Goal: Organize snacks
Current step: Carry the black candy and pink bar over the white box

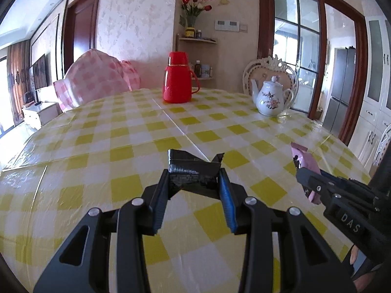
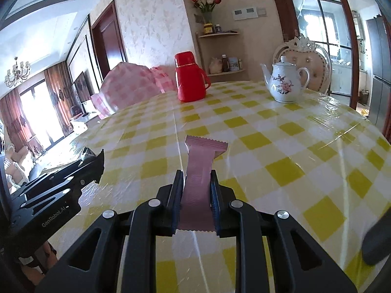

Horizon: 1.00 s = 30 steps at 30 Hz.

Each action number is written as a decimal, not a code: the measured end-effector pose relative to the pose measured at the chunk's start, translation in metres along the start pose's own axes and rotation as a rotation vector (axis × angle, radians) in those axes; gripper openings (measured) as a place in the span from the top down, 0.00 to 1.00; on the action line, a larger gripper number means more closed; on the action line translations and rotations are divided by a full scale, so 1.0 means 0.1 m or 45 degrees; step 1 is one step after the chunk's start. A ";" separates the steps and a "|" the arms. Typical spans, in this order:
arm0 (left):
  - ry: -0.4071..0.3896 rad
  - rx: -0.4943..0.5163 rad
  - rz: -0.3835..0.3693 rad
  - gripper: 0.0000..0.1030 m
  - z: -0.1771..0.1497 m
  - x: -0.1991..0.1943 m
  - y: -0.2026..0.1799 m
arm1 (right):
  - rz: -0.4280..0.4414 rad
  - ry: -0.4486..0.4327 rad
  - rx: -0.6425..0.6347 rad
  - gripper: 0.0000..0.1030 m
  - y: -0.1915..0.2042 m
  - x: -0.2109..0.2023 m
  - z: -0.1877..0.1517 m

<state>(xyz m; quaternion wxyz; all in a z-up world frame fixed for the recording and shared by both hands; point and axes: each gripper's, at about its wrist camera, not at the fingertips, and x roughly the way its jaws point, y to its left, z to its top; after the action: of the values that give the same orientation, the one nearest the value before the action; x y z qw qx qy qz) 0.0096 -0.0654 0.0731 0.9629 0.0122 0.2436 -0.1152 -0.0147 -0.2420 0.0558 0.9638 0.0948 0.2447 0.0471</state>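
Above the checked table's (image 1: 102, 131) near edge, the left gripper (image 1: 194, 183) clamps a black snack packet (image 1: 193, 168), the right gripper (image 2: 196, 183) a pink one (image 2: 199, 171); both are best carried level, grips firm.

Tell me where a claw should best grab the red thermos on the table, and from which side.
Probably the red thermos is best taken by its narrower upper neck, just under the cap, coming in level from the near side. It stands upright, its lower body looks wide for a claw, and its handle sticks out to the right, so that side is awkward. Both claws already hold snack packets, so one must be freed first.
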 end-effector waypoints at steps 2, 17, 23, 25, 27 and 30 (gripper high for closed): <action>-0.032 -0.009 0.003 0.62 -0.04 -0.13 0.00 | 0.004 -0.023 -0.014 0.80 0.06 -0.11 -0.04; -0.196 -0.106 -0.012 0.61 -0.40 -0.94 0.03 | 0.055 -0.098 0.000 0.80 0.17 -0.86 -0.41; -0.195 -0.083 -0.013 0.61 -0.55 -1.20 0.01 | 0.094 -0.063 -0.052 0.80 0.31 -1.04 -0.58; -0.191 -0.073 -0.007 0.61 -0.58 -1.28 0.01 | 0.115 -0.044 -0.081 0.80 0.39 -1.08 -0.63; -0.188 -0.060 0.004 0.61 -0.59 -1.38 0.01 | 0.137 -0.032 -0.104 0.80 0.49 -1.14 -0.69; -0.182 -0.043 0.037 0.61 -0.63 -1.53 0.05 | 0.173 -0.019 -0.140 0.80 0.63 -1.21 -0.74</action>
<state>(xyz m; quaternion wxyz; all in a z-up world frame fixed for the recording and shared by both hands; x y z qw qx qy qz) -0.1494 -0.0221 0.0900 0.9795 -0.0087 0.1757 -0.0977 -0.1587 -0.1851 0.0608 0.9639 0.0585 0.2275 0.1252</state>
